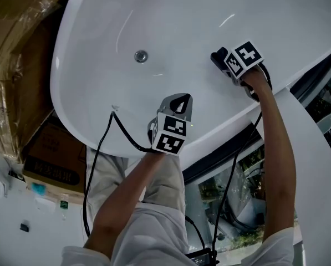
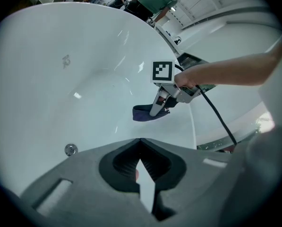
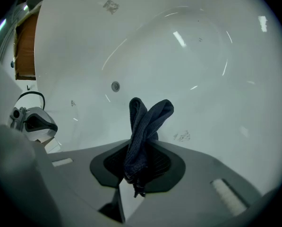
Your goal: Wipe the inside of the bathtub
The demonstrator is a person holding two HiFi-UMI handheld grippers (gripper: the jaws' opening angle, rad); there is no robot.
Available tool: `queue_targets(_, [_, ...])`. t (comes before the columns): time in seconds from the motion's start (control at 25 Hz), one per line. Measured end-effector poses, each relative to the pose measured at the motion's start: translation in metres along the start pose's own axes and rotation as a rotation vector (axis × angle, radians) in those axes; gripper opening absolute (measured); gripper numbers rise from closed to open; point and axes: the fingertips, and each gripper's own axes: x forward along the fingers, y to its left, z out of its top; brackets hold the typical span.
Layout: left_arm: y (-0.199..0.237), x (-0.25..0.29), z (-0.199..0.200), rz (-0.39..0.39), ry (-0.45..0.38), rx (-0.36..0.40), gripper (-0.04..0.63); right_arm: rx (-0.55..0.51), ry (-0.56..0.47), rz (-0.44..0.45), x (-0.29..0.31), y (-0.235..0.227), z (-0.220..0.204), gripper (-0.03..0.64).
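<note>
At far left I see brown cardboard boxes [image 1: 21, 49] beside the glossy white oval bathtub [image 1: 171, 15]. Its round metal drain [image 1: 141, 56] sits in the basin floor, left of both tools. My left gripper [image 1: 179, 101] hovers over the near inner wall, its 2 jaws brought together with nothing between them, and a black cable [image 1: 107, 143] trails from it across the rim. Further right, my right gripper [image 1: 219, 57] is inside the tub, jaws clamped on a folded dark blue cloth [image 3: 143, 126], which touches the tub's inner wall.
</note>
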Motion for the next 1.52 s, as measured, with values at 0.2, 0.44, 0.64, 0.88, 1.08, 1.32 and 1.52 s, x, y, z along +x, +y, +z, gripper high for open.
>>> queue_targets(0.2, [-0.001, 0.007, 0.002, -0.006, 0.015, -0.003, -0.002, 0.009, 0.065, -0.068, -0.008, -0.038, -0.002, 0.069])
queue_targets(0.44, [0.002, 0.014, 0.000, 0.001, 0.030, -0.013, -0.002, 0.057, 0.164, -0.119, -0.011, -0.078, -0.015, 0.069])
queue_targets(0.64, [0.003, 0.020, 0.002, -0.004, 0.035, -0.013, -0.002, 0.091, 0.173, -0.130, -0.005, -0.092, -0.017, 0.069])
queue_targets(0.88, [-0.001, 0.023, 0.006, -0.016, 0.037, 0.004, -0.002, 0.066, 0.179, -0.208, 0.007, -0.097, -0.026, 0.069])
queue_targets(1.08, [-0.001, 0.024, 0.005, -0.015, 0.040, 0.005, -0.002, 0.068, 0.176, -0.196, 0.014, -0.089, -0.024, 0.069])
queue_targets(1.32, [-0.001, 0.025, -0.002, -0.017, 0.045, 0.007, -0.002, 0.078, 0.172, -0.177, 0.023, -0.082, -0.022, 0.069])
queue_targets(1.52, [0.002, 0.024, -0.007, -0.013, 0.051, -0.001, -0.002, 0.124, 0.158, -0.125, 0.035, -0.067, -0.021, 0.069])
